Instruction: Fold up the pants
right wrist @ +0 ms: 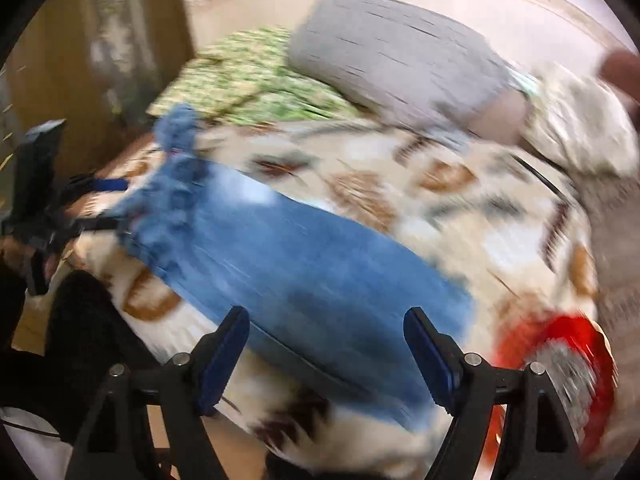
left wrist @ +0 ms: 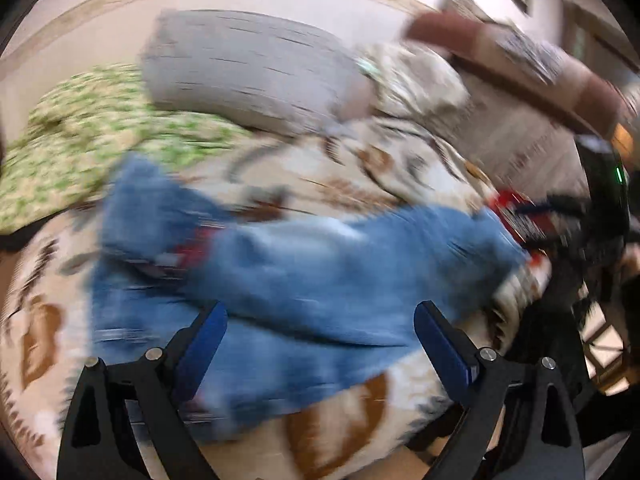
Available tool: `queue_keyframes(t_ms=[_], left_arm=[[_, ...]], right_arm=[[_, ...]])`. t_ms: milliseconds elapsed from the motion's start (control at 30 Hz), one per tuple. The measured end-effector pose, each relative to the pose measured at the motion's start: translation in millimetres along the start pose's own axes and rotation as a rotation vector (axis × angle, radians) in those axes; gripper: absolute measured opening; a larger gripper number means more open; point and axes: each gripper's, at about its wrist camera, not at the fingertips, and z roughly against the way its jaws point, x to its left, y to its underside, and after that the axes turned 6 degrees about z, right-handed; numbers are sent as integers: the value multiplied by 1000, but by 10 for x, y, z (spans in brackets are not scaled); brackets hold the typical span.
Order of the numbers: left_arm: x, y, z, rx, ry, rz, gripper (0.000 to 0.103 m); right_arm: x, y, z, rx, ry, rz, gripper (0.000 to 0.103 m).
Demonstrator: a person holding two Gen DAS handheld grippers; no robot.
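Blue jeans (left wrist: 304, 276) spread flat on the bed's patterned blanket (left wrist: 360, 184), folded lengthwise, both views motion-blurred. Left hand-held gripper (left wrist: 320, 344) released, jaws wide apart above the denim, nothing between them. Right hand-held gripper (right wrist: 326, 350) likewise released, jaws spread over the jeans' other end, gripping nothing. Grey pillow (left wrist: 248, 72) and green-patterned cloth (left wrist: 80, 120) beyond. Red object (right wrist: 560, 344) near the right hand-held gripper, too blurred to identify.

Bed (left wrist: 328, 184) with leaf-patterned cover; grey pillow (left wrist: 248, 72) against pale wall (left wrist: 80, 40); wooden wardrobe (right wrist: 80, 60) to one side.
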Motion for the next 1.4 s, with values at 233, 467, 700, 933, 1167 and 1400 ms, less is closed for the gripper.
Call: queue_keyframes(t_ms=[233, 467, 700, 933, 1167, 1400], left_arm=[[1073, -490, 249, 8, 45, 229, 95], [1573, -1057, -199, 111, 33, 376, 95], [1681, -1263, -636, 228, 33, 440, 95], [1518, -1275, -644, 247, 45, 372, 10], [1558, -772, 154, 106, 130, 419, 9], [1791, 328, 485, 96, 105, 542, 9]], right_arm=[[779, -611, -613, -107, -231, 80, 82], [1325, -1035, -1287, -139, -305, 16, 82], [1532, -1290, -1808, -119, -291, -31, 82], [1604, -1344, -1916, -99, -240, 18, 17], [2020, -1164, -1436, -227, -134, 242, 14], [2791, -625, -1485, -222, -19, 512, 14]])
